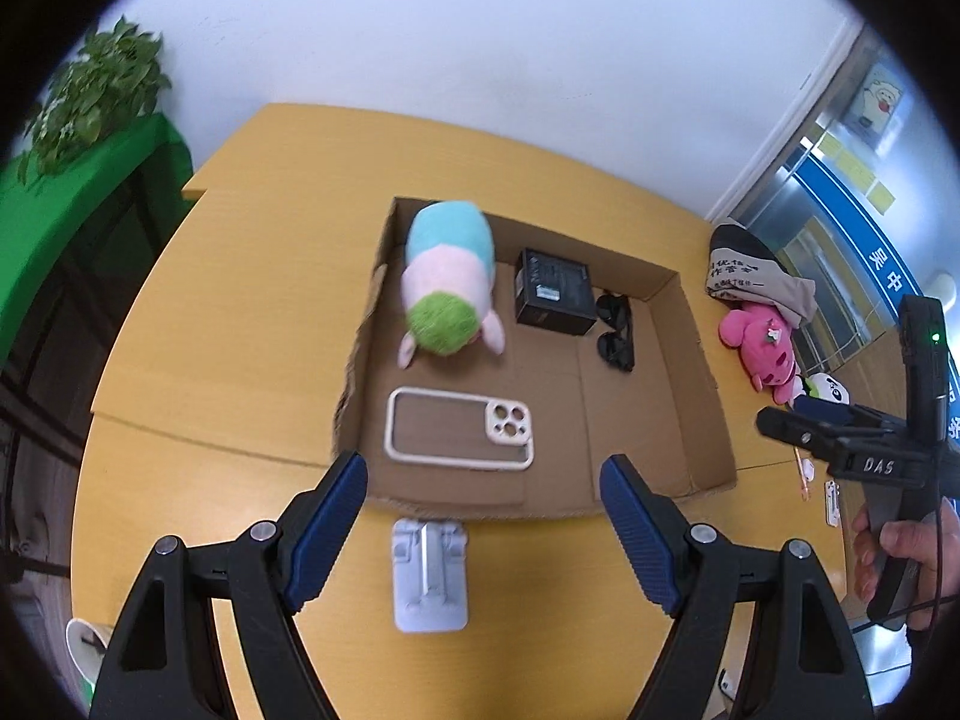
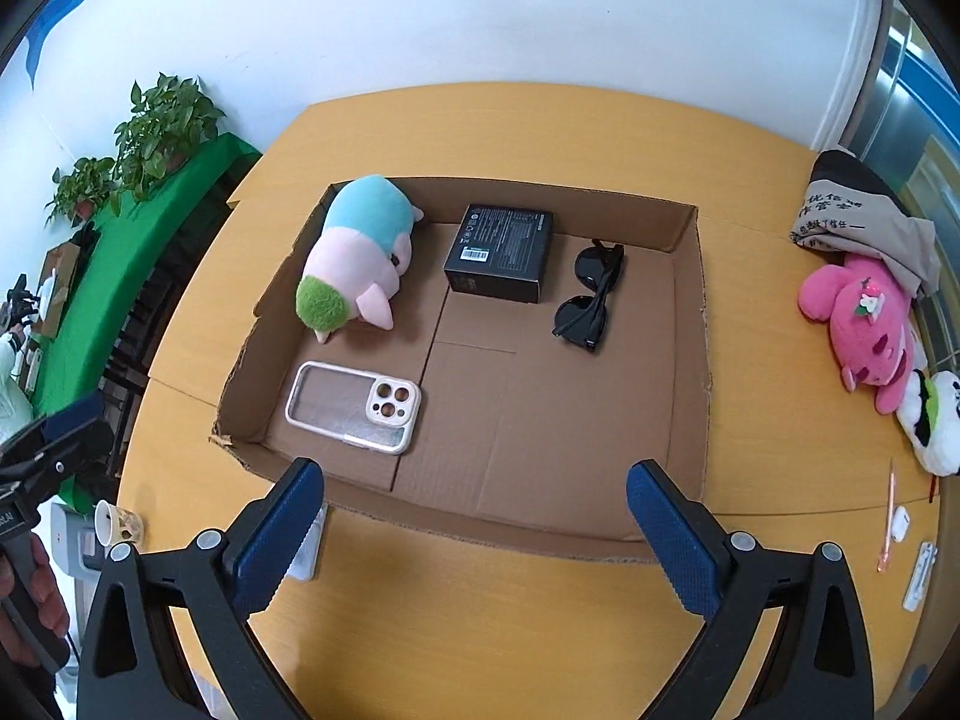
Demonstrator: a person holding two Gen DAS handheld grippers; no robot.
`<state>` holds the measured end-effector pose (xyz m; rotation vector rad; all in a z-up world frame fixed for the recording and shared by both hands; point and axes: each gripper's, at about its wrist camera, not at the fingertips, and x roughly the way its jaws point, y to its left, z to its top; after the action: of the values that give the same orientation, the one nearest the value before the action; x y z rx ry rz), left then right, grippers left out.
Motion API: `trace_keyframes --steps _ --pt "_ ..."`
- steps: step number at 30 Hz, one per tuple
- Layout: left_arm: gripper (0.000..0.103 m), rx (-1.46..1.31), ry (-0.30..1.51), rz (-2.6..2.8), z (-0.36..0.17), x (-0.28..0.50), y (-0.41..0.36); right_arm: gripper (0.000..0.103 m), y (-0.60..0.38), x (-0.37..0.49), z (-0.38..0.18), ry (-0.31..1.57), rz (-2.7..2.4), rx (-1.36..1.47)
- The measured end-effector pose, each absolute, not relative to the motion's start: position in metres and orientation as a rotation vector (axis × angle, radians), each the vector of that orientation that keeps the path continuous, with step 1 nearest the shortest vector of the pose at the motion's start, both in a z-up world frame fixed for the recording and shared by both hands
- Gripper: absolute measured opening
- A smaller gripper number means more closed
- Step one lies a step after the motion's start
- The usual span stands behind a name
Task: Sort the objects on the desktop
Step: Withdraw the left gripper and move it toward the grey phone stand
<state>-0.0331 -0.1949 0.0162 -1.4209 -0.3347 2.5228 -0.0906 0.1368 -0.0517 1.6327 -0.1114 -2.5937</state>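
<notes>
Lying flat — clear-backed phone case (image 2: pixel 354 408)

Both grippers open and empty, tilted down.

The left gripper (image 1: pixel 483 480) points steeply downward, its blue-padded fingers (image 1: pixel 327 531) spread wide with nothing between them. The right gripper (image 2: pixel 474 492) tilts down as well, its jaws just as wide and empty. In the left wrist view a hand (image 1: pixel 900 564) wraps the right gripper's handle; in the right wrist view another hand (image 2: pixel 36 600) grips the left gripper's handle at the frame edge.
</notes>
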Motion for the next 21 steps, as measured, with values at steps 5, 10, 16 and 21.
trace_keyframes --steps 5,10,16,21 --pt "0.078 -1.449 -0.327 2.496 0.003 -0.021 -0.216 0.087 0.145 -0.081 -0.049 -0.125 -2.647 1.635" --pt "0.009 -1.446 -0.340 2.485 0.002 -0.019 -0.219 0.027 0.161 -0.081 -0.057 -0.221 -2.627 1.681" --pt "0.087 -1.424 -0.303 2.466 0.007 -0.038 -0.200 0.102 0.162 -0.083 -0.064 -0.286 -2.619 1.660" --pt "0.087 -1.428 -0.309 2.439 -0.001 -0.047 -0.196 0.102 0.146 -0.094 -0.080 -0.246 -2.564 1.706"
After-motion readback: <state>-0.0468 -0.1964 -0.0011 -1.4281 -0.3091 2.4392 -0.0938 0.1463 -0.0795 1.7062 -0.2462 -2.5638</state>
